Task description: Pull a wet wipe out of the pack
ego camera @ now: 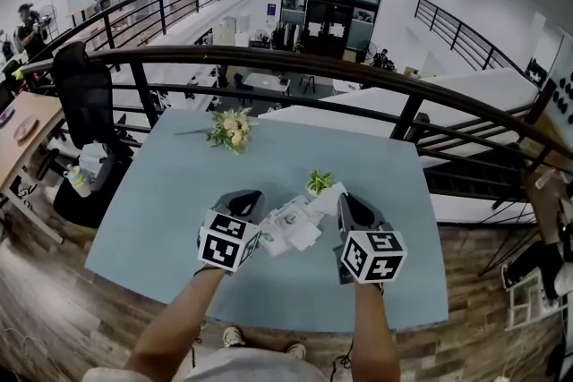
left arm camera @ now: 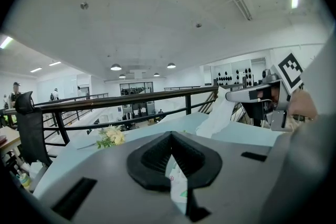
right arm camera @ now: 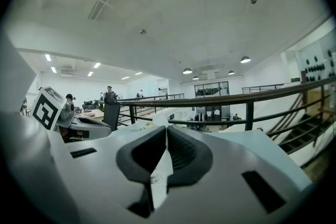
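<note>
The person is holding a gripper in each hand over a light blue table (ego camera: 170,201). The left gripper (ego camera: 248,198) is pinching the pack of wet wipes (ego camera: 285,226) by its edge, with its jaws squeezed tight on it. In the left gripper view, the pack's white wrapper (left arm camera: 177,182) is sticking out between the dark pads (left arm camera: 152,157), and it is showing little red and green marks that are too small to read. The right gripper (ego camera: 344,199) is pinching a white wipe (ego camera: 324,198), with its jaws closed tight on the sheet. In the right gripper view, the wipe (right arm camera: 160,173) is hanging between the pads and showing a tiny bit of print that cannot be read. From the left gripper view, the wipe (left arm camera: 217,115) is stretching up like a thin flag to the right gripper (left arm camera: 231,96). The pack is sitting between the two grippers, near the front of the table. Each gripper is wearing a cube with black and white squares and no words. A small green plant (ego camera: 319,181) is sitting just behind the pack, and a bunch of pale flowers (ego camera: 231,130) is lying farther back on the table. A black chair (ego camera: 85,98) is standing off to the left by a dark railing (ego camera: 313,67).
</note>
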Available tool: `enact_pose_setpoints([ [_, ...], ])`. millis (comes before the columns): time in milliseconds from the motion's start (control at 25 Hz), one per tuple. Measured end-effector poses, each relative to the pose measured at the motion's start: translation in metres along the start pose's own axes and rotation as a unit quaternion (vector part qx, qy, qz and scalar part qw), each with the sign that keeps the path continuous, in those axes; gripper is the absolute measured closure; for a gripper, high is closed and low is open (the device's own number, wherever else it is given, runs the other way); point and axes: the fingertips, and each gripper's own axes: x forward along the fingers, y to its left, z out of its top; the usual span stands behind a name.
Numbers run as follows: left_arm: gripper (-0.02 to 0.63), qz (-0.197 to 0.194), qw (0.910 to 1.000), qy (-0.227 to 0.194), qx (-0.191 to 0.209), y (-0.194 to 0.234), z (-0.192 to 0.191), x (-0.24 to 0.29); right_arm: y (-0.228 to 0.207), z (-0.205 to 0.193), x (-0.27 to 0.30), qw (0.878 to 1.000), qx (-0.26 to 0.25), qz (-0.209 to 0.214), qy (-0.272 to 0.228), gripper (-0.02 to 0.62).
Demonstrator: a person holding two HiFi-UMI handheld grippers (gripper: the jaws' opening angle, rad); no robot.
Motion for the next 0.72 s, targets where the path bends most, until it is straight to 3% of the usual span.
enact_pose_setpoints([
  [720, 0.611, 0.004, 1.0000, -0.001, 0.001, 0.0040, 0.0004, -0.0003, 0.0017, -0.0025, 0.0027, 1.000, -0.004, 0.001, 0.001, 0.586],
])
